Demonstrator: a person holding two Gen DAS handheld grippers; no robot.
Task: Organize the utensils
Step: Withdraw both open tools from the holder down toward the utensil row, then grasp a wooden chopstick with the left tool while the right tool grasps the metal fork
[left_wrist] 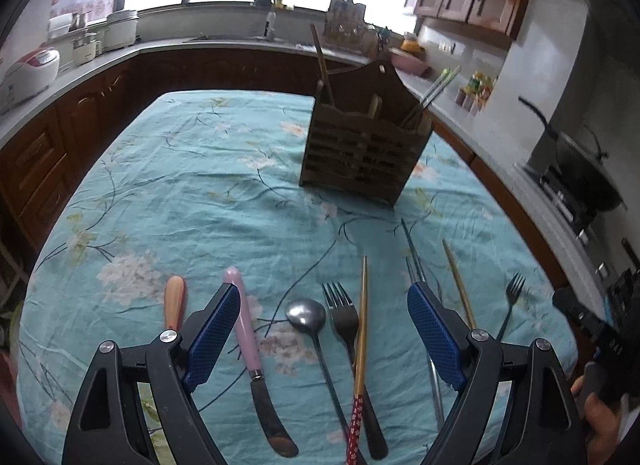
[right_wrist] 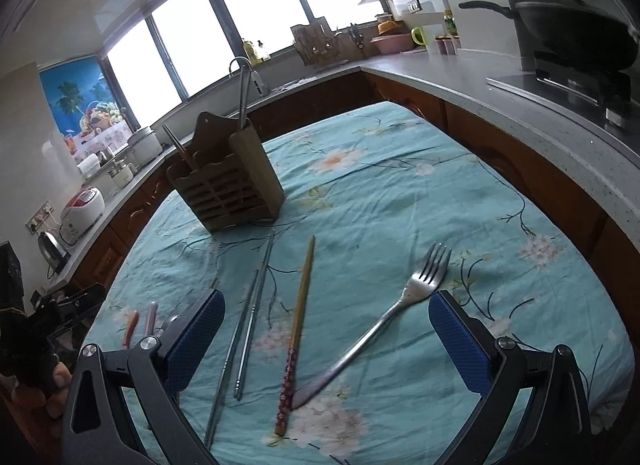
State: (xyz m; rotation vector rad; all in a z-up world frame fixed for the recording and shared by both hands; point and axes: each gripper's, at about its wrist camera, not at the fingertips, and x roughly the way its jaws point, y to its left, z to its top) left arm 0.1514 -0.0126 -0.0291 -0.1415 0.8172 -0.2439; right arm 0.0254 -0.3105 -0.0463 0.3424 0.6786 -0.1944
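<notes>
A brown wooden utensil caddy (left_wrist: 360,149) stands on the teal floral tablecloth (left_wrist: 192,185), with chopsticks and a few utensils in it; it also shows in the right wrist view (right_wrist: 228,189). My left gripper (left_wrist: 324,301) is open above a pink-handled knife (left_wrist: 250,337), a spoon (left_wrist: 306,315), a dark fork (left_wrist: 344,313) and a wooden chopstick (left_wrist: 362,329). An orange-handled utensil (left_wrist: 175,301) lies left of them. My right gripper (right_wrist: 326,305) is open above metal chopsticks (right_wrist: 252,313), a wooden chopstick (right_wrist: 300,321) and a silver fork (right_wrist: 400,305).
Kitchen counters (left_wrist: 100,61) wrap around the table, with rice cookers (left_wrist: 30,73) on the left and a wok on a stove (right_wrist: 576,37) on the right. A sink and tap (right_wrist: 244,69) sit below the windows. The other hand-held gripper (left_wrist: 592,325) shows at the right edge.
</notes>
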